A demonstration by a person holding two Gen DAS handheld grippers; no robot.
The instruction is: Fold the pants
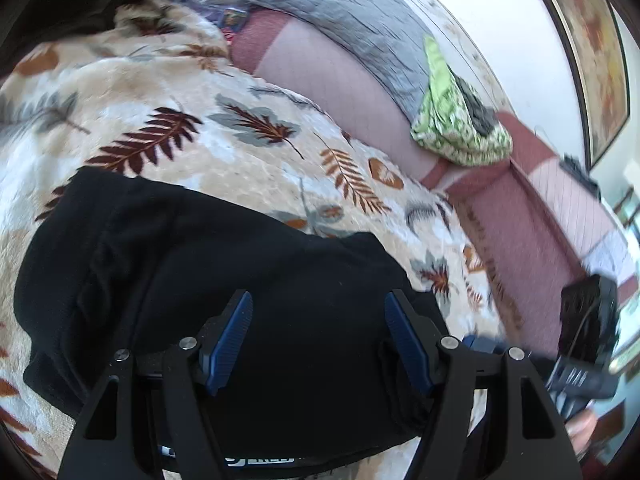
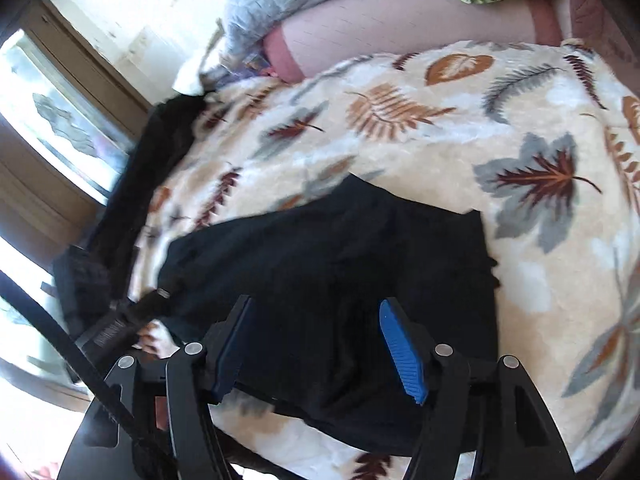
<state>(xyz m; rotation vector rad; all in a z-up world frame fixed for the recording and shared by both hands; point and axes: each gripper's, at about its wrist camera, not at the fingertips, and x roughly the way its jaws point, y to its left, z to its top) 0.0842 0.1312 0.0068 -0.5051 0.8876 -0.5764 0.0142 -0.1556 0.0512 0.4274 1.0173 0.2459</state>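
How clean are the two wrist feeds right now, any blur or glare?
Left wrist: right edge smeared, black pants underexposed, folds barely readable. Right wrist: window blown out at left, leaf blanket slightly soft, fisheye bending everything.

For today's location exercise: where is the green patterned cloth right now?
In the left wrist view, the green patterned cloth lies upper right on the pink sheet, against the grey quilt, beyond the leaf-print blanket.

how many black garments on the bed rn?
2. Black pants lie bunched on the leaf blanket under both sets of open jaws; another dark garment lies along the blanket's window-side edge. More may be hidden.
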